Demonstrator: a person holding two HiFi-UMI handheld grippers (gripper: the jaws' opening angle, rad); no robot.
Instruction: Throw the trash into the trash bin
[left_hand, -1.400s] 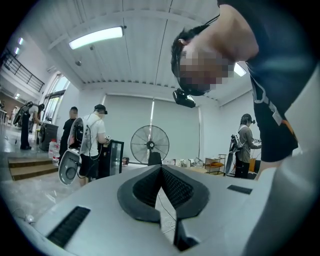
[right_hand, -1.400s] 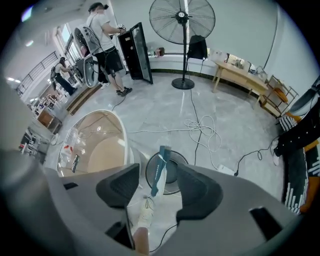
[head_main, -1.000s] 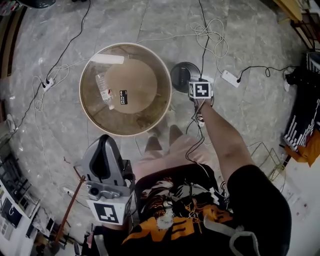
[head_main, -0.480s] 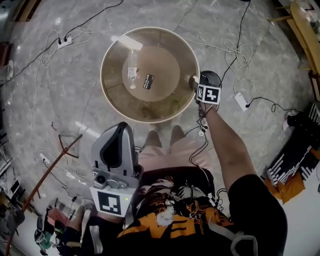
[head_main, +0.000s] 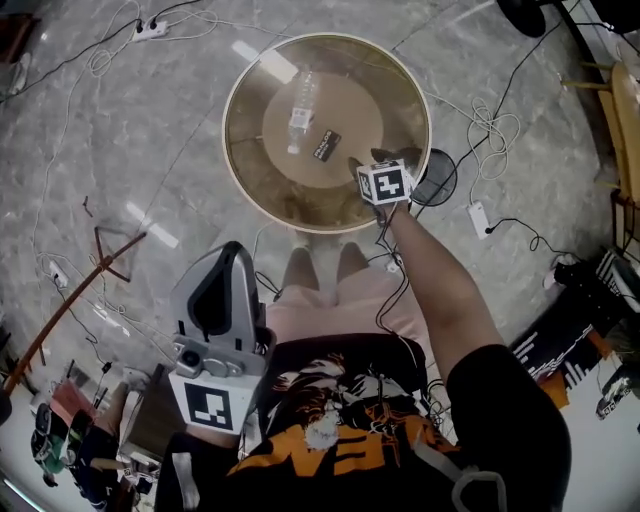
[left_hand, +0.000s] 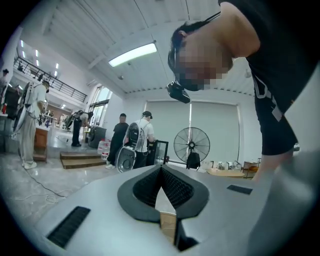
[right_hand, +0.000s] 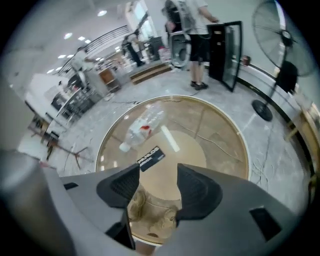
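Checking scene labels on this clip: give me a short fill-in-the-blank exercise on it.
A clear plastic ___ lies in the round bin.
Beside it lies a ___ card with white print.
The left tool's jaws are ___, nothing between them.
The right tool hangs over the open ___.
Missing: bottle; black; shut; bin.

Trash bin (head_main: 240, 170) stands on the floor (head_main: 150, 130) ahead of the person's feet. Inside it lie a bottle (head_main: 300, 105) and, just right of it, a card (head_main: 326, 145). Right tool (right_hand: 157, 177) hangs over the bin's near right side with crumpled trash (right_hand: 150, 212) between its jaws. Fan base (head_main: 438, 180) sits just right of the bin. Left tool (left_hand: 161, 170) is well back, left of the torso.
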